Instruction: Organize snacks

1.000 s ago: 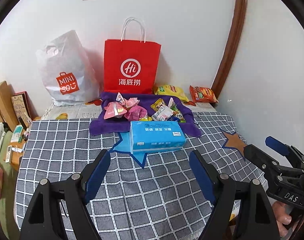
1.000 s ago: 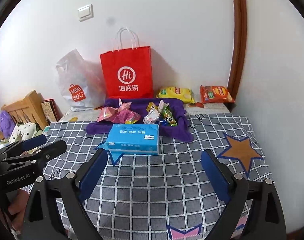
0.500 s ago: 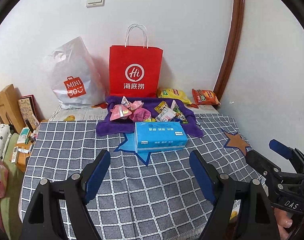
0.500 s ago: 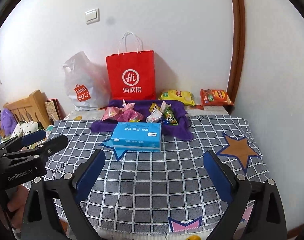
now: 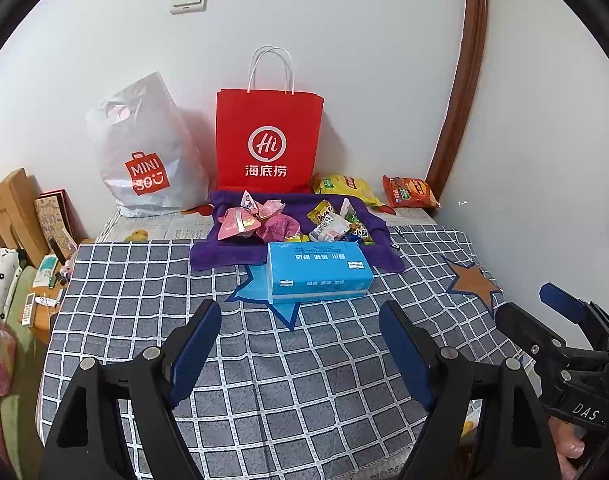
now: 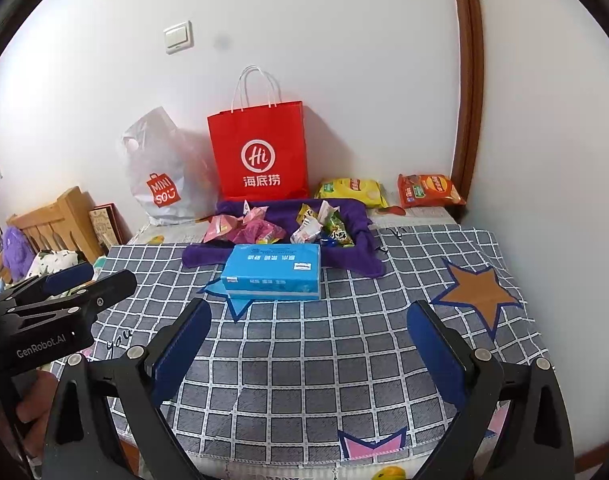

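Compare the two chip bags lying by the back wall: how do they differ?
The yellow chip bag lies right beside the red paper bag, touching the purple cloth's back edge; the orange chip bag lies apart, nearer the wooden door frame. The yellow one looks slightly longer. Both lie flat, look unopened, and neither gripper is near them.

Red paper bag [image 5: 269, 136]: base hidden behind purple cloth [image 5: 224, 254]. Cloth's near edge at 6 o'clock covered by blue tissue pack [image 5: 318, 270]. Small snack packets [image 6: 324, 226] on the cloth: print too small to read. Right gripper [image 5: 552, 312] cut off by left view's edge at 4 o'clock. Clutter [image 5: 40, 280] at 9 o'clock too small to identify.
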